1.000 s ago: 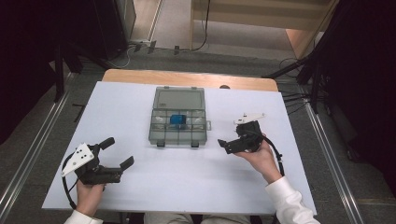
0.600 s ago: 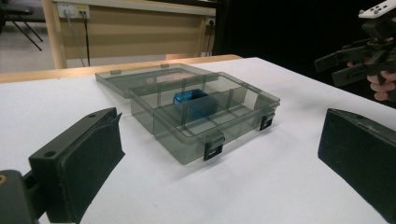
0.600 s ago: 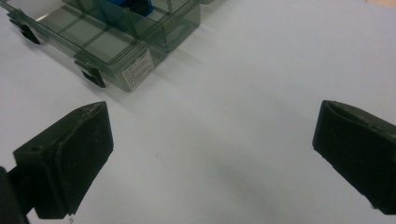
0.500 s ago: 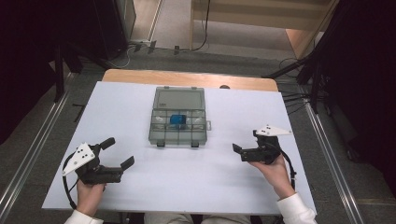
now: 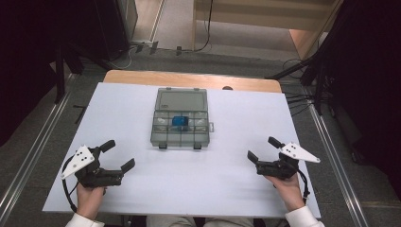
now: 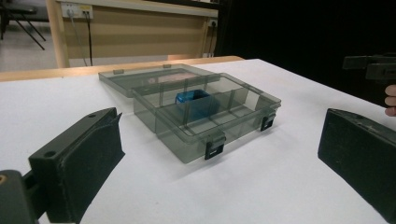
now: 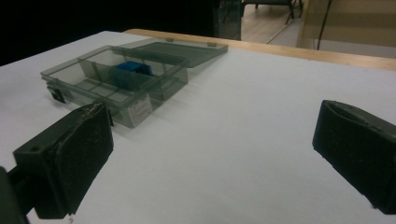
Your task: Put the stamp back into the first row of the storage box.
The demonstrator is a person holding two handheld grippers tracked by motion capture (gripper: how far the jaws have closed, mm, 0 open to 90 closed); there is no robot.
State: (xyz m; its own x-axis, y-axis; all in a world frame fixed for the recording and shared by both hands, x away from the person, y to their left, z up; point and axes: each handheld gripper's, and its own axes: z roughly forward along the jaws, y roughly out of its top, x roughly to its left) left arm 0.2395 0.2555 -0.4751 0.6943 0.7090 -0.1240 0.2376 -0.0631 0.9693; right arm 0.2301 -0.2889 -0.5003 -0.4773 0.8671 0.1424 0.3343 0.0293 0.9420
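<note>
White table (image 5: 142, 189): open grey compartment box (image 5: 179, 124) holds a blue bin (image 5: 180, 121); both tongs gape empty.

— Where do we find the box (image 5: 180, 124)?
— At the middle of the counter (image 5: 236, 179), lid flat on its far side, a small block (image 5: 180, 120) in a middle compartment.
— And our tongs?
— Left tongs (image 5: 118, 155) near-left, right tongs (image 5: 264, 149) near-right, both well apart from the box.
</note>
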